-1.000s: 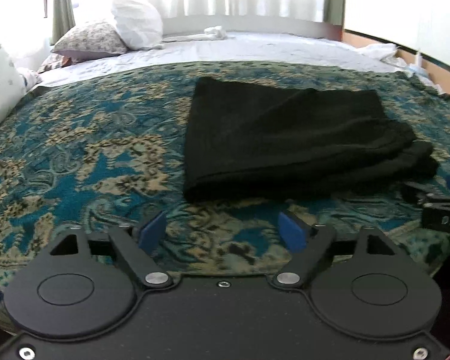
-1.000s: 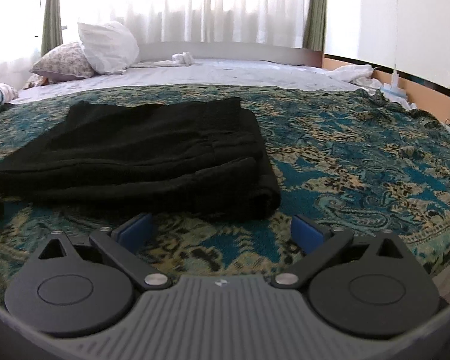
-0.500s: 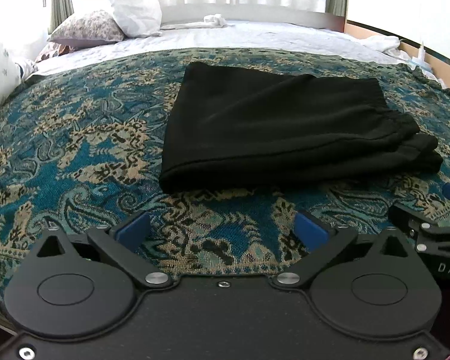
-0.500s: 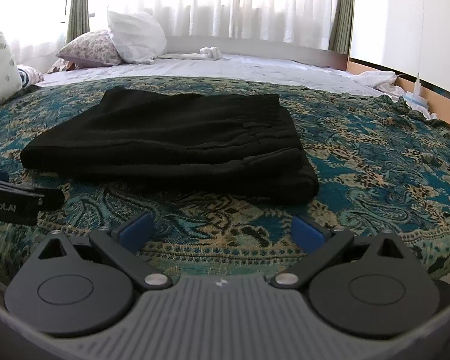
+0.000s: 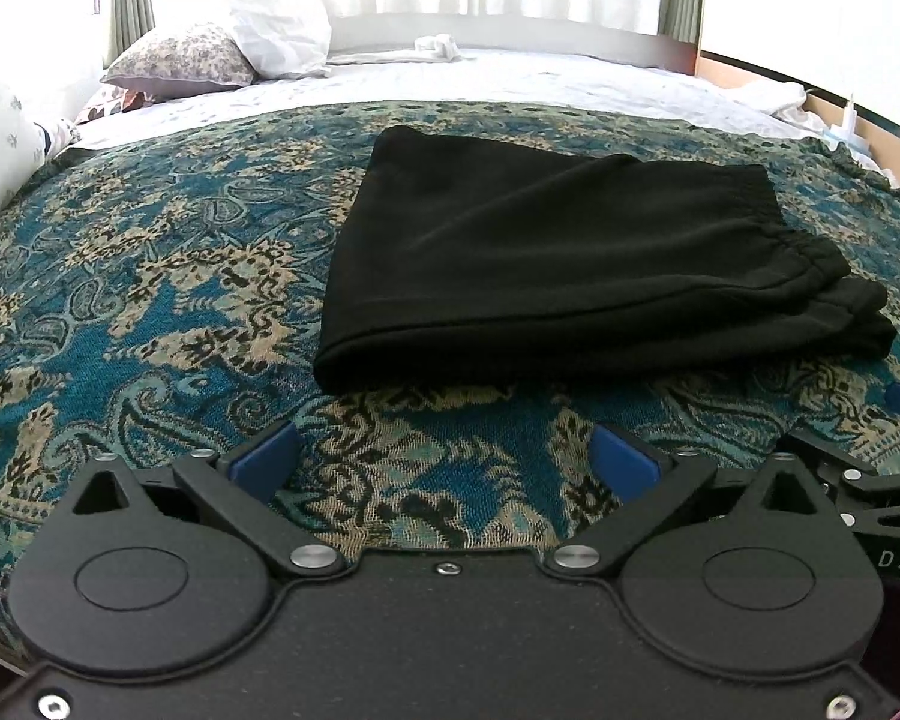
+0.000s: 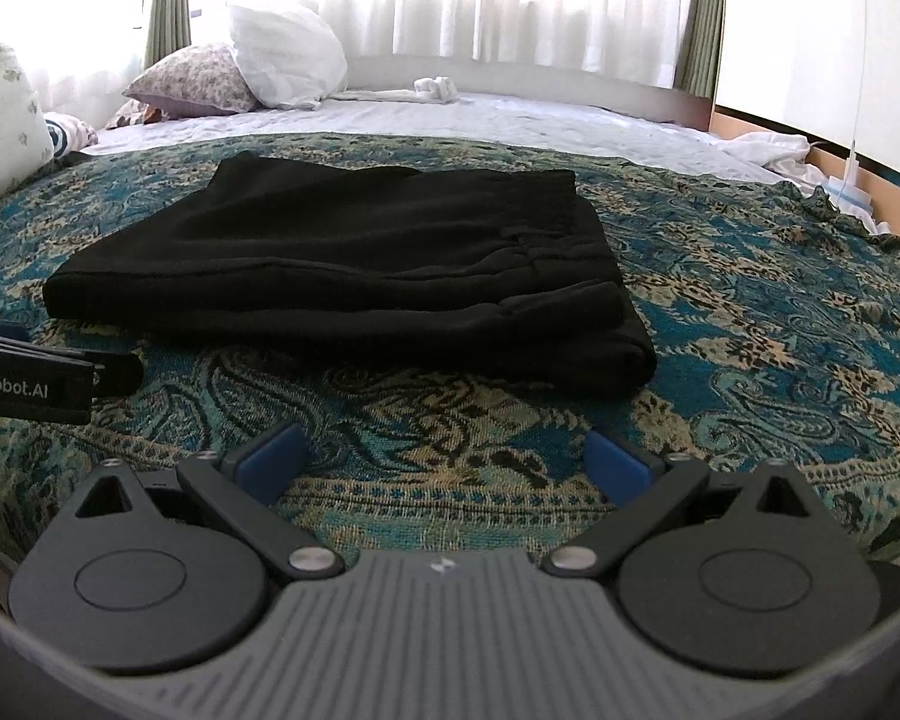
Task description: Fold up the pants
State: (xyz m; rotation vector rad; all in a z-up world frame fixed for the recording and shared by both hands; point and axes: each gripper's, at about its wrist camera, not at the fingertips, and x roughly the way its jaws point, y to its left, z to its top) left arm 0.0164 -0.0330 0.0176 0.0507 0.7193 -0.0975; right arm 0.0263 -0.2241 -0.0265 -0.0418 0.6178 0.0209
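The black pants (image 5: 570, 264) lie folded in a flat stack on the patterned blue bedspread (image 5: 150, 276). They also show in the right wrist view (image 6: 354, 276), elastic waistband to the right. My left gripper (image 5: 444, 459) is open and empty, just short of the stack's near edge. My right gripper (image 6: 444, 456) is open and empty, also short of the stack's near edge. Each gripper shows at the edge of the other's view, the right one (image 5: 858, 492) and the left one (image 6: 42, 384).
Pillows (image 6: 270, 60) lie at the far left on a white sheet (image 6: 510, 120). A white cloth (image 6: 435, 90) sits by the headboard. Curtained windows are behind. The bed's right edge has a wooden frame (image 6: 870, 186) and crumpled white fabric (image 6: 768, 150).
Both grippers have drawn back toward the bed's near edge and risen slightly, so the pants look farther off. The left jaws have opened wider. The pants have not moved.
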